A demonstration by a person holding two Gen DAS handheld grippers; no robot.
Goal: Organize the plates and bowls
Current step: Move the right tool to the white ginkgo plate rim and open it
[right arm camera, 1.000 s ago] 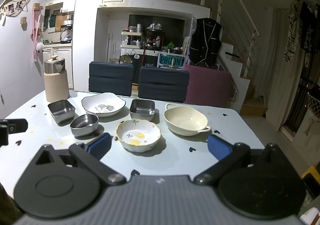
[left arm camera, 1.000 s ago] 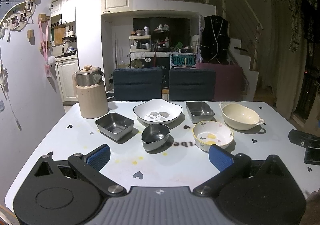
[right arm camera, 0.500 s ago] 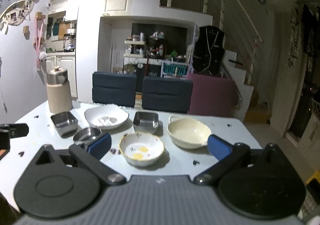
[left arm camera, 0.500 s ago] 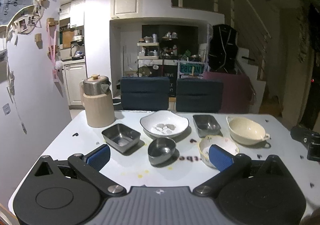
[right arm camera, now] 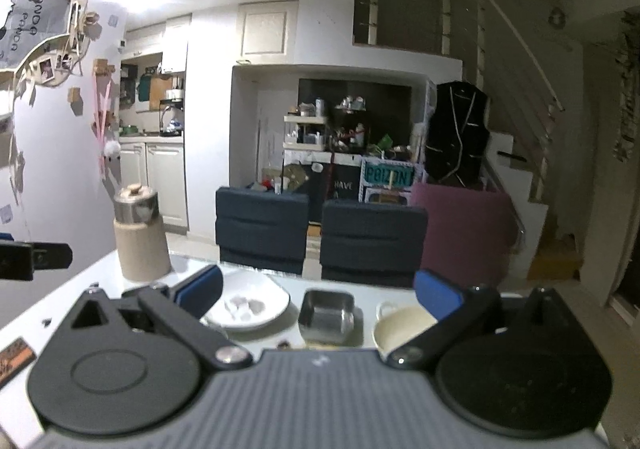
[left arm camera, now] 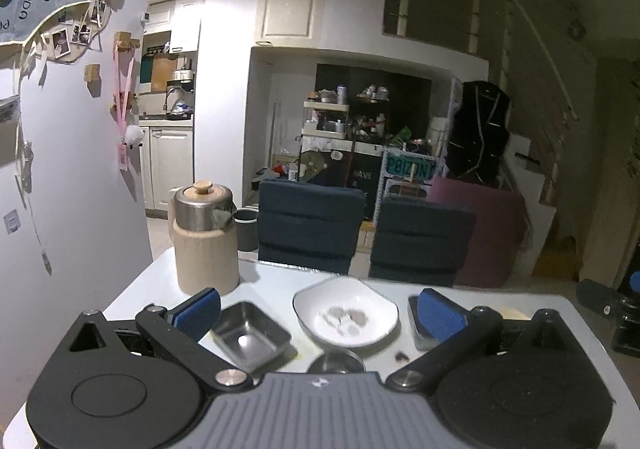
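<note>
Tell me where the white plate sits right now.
The white plate sits mid-table toward the far edge, before the blue chairs. In the left wrist view a square steel dish lies to its left and the kettle farther left.

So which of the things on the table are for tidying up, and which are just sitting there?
For the job:
- white plate
- square steel dish
- round steel bowl
- second steel dish
- cream bowl with a handle

Just sitting there:
- jug with a steel lid
- blue chairs
- purple chair

Both grippers, left and right, are open and empty.
</note>
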